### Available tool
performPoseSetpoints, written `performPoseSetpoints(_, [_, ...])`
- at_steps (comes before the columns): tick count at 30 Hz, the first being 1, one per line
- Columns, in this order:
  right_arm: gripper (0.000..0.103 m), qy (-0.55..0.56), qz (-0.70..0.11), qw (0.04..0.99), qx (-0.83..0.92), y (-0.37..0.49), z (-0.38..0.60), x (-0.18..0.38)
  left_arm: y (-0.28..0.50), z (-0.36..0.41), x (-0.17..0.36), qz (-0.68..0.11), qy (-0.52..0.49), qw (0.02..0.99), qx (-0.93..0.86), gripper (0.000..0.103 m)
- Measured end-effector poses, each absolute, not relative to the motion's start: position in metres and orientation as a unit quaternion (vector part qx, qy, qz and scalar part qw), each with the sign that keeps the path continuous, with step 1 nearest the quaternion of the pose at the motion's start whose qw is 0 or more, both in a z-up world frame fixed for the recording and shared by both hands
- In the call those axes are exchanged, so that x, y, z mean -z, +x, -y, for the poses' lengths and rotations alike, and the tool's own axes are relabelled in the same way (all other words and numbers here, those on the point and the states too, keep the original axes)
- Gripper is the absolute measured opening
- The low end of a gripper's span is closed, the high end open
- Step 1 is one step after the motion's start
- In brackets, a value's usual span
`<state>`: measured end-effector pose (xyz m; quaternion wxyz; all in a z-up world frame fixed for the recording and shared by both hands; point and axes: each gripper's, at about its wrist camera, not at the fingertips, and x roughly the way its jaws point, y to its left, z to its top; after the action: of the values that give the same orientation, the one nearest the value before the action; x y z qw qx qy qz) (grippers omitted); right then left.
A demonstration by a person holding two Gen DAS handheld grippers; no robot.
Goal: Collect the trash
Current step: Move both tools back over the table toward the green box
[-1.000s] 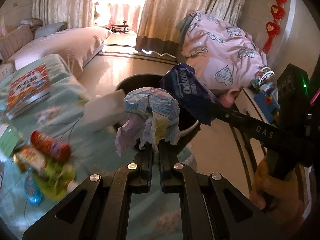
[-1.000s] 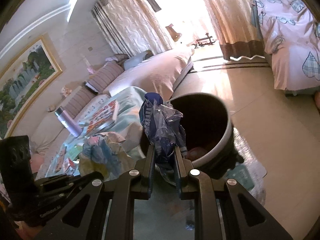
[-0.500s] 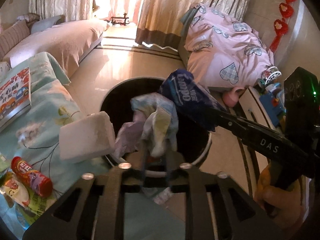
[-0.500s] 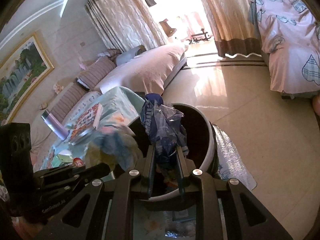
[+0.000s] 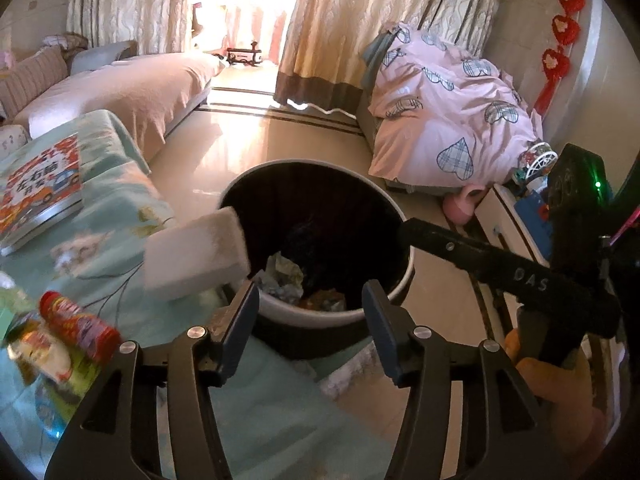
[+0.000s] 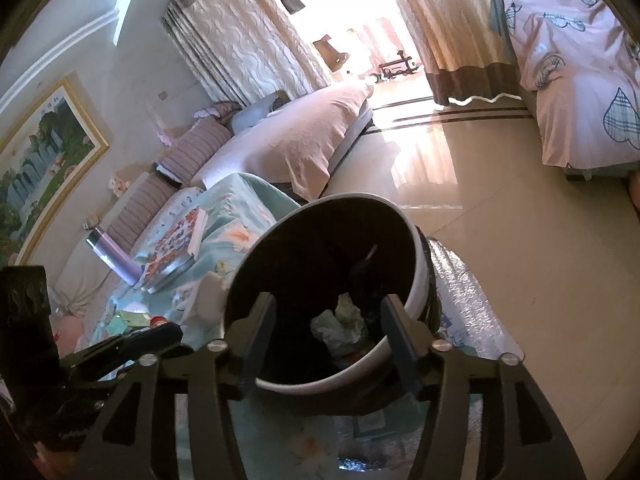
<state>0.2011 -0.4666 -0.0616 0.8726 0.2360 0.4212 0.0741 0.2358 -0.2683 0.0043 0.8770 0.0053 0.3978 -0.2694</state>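
A round dark trash bin (image 5: 402, 280) with a white rim stands on the floor beside the table; it also shows in the right wrist view (image 6: 416, 276). Crumpled paper (image 5: 282, 276) lies inside it, seen too in the right wrist view (image 6: 340, 322). My left gripper (image 5: 310, 322) is open and empty above the bin's near rim. My right gripper (image 6: 328, 338) is open and empty over the bin; its arm (image 5: 500, 268) crosses the right of the left wrist view.
A table with a teal floral cloth (image 5: 120, 208) holds a white block (image 5: 196, 252), a red snack tube (image 5: 80, 324), wrappers (image 5: 44, 356), a picture book (image 5: 40, 184) and a purple flask (image 6: 114, 256). A sofa (image 5: 120, 88) and a pink-covered piece of furniture (image 5: 448, 120) stand beyond.
Both grippers opened over the bin. The crumpled paper left the left gripper and the blue wrapper left the right gripper; both dropped into the bin.
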Motion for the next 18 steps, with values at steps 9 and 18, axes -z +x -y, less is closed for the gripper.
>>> performPoseSetpoints(9, [0.081,0.236,-0.409,0.876,-0.092,0.179,0.425,0.048,0.206,0.211,0.006,-0.402,-0.020,0.885,0.232,0.056])
performPoseSetpoints(18, [0.081,0.213,-0.429,0.867,-0.135,0.169,0.358,0.055,0.184,0.141,0.019,-0.408,-0.059,0.894,0.179,0.056])
